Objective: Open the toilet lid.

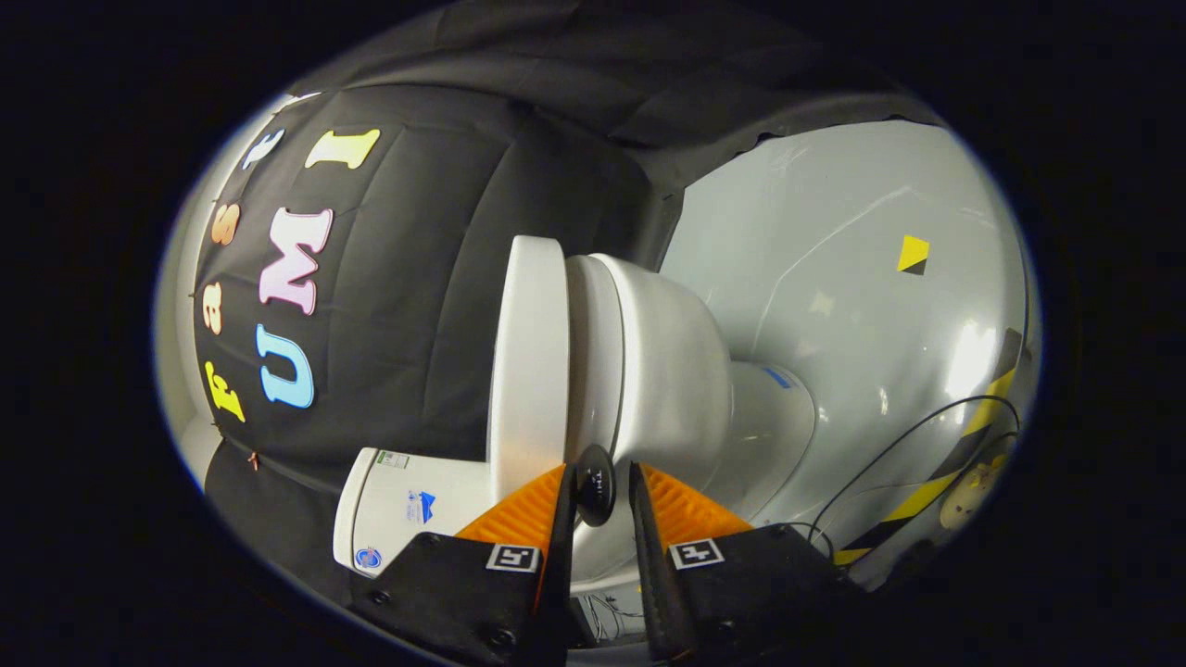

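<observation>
Your gripper [598,496] pinches the black knob [595,484]; the toilet lid [528,361] stands off the bowl [667,371].

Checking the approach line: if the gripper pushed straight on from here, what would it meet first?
The small black knob sits between the fingers of the gripper, so it comes first; right beyond it is the white toilet lid. Whether the fingers already touch the knob is unclear.

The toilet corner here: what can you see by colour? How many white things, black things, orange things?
White: 3 — toilet lid, toilet bowl, tank
Black: 2 — small knob in the narrow gap between the gripper fingers, cable on the floor
Orange: 2 — finger pads flanking the knob
Yellow-and-black: 1 — striped floor tape
Total: 8
</observation>
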`<action>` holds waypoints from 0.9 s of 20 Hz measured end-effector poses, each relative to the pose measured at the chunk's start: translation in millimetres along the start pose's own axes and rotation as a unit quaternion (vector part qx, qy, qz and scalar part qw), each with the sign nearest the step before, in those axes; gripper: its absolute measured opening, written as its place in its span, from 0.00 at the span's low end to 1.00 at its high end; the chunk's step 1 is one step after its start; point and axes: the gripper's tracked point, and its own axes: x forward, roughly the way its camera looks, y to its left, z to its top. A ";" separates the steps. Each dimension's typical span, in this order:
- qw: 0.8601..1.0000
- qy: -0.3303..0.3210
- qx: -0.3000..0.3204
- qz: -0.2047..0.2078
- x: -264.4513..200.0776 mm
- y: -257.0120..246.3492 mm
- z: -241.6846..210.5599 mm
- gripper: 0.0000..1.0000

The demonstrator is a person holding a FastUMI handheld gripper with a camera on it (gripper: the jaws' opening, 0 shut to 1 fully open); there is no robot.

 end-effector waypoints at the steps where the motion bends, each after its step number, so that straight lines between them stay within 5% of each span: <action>1: 1.000 0.002 0.001 0.004 -1.3 2.9 -3.1 0.37; 3: 1.000 0.002 0.003 0.008 -2.0 5.0 -5.2 0.36; 8: 1.000 -0.004 0.011 0.016 11.4 9.6 -5.8 0.09; 18: 0.994 -0.004 -0.099 -0.038 -1.1 22.3 -7.2 0.09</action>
